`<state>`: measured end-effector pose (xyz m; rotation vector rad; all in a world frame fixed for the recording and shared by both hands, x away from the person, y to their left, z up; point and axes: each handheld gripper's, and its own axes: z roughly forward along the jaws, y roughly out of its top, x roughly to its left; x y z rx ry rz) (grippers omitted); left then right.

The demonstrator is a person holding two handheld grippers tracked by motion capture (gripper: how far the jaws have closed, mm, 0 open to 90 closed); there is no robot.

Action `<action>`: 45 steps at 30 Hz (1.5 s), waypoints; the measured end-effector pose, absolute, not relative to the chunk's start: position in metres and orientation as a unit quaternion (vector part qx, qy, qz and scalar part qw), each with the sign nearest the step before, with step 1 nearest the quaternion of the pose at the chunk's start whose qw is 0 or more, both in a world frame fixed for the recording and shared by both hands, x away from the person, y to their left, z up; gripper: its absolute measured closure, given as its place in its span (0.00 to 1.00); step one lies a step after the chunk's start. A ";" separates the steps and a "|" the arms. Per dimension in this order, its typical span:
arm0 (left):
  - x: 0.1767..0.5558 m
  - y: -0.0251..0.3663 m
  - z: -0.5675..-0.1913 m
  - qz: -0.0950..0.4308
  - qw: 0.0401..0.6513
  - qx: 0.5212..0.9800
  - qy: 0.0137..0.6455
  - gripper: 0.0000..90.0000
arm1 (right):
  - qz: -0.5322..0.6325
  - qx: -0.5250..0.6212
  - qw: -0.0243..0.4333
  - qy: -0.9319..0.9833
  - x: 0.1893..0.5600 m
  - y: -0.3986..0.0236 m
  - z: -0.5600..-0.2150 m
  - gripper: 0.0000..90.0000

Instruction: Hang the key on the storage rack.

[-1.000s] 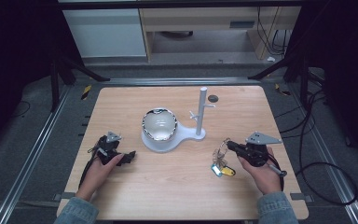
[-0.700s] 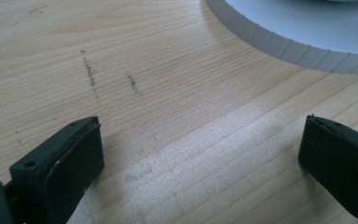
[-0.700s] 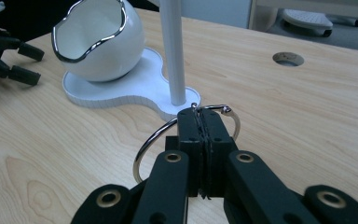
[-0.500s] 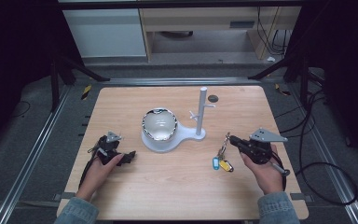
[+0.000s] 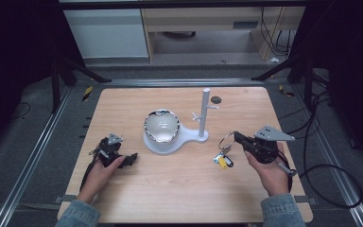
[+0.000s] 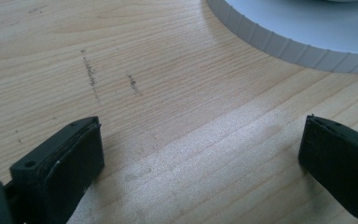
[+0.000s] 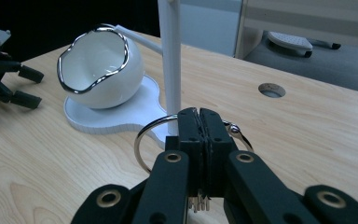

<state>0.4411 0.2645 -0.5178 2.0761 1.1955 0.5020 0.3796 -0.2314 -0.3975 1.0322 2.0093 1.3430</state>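
One bench (image 5: 170,198); one white stand (image 5: 203,113) with one egg-shaped bowl (image 5: 161,126); one key ring (image 5: 227,140) carrying two tags (image 5: 222,161), blue and yellow; two grippers (image 5: 119,157) (image 5: 237,137).

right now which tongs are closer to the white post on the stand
Right. The right tongs, shut on the key ring, sit just right of the white post. The left tongs rest open on the far side of the bowl.

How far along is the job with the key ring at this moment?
Done: the right gripper is shut on the key ring, lifted with its keys hanging. In hand: carrying it near the white stand. Left: probably hanging it on a peg; left gripper rests open.
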 end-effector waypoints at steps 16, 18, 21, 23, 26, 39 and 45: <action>0.441 0.265 -0.518 0.194 0.339 0.798 0.459 0.00 | 0.492 0.369 0.268 0.742 0.386 -0.224 -0.370 0.99; 0.441 0.264 -0.518 0.193 0.339 0.798 0.460 0.00 | 0.491 0.366 0.270 0.743 0.387 -0.223 -0.366 0.99; 0.441 0.264 -0.518 0.193 0.339 0.798 0.459 0.00 | 0.493 0.364 0.272 0.742 0.389 -0.223 -0.361 0.99; 0.441 0.264 -0.518 0.193 0.339 0.798 0.459 0.00 | 0.493 0.363 0.274 0.741 0.390 -0.223 -0.357 0.99; 0.441 0.264 -0.518 0.193 0.339 0.798 0.460 0.00 | 0.495 0.362 0.278 0.739 0.392 -0.222 -0.352 0.99; 0.441 0.264 -0.518 0.194 0.339 0.798 0.460 0.00 | 0.500 0.358 0.292 0.733 0.400 -0.220 -0.333 0.99; 0.441 0.264 -0.518 0.193 0.339 0.798 0.460 0.00 | 0.500 0.355 0.297 0.732 0.403 -0.219 -0.326 0.99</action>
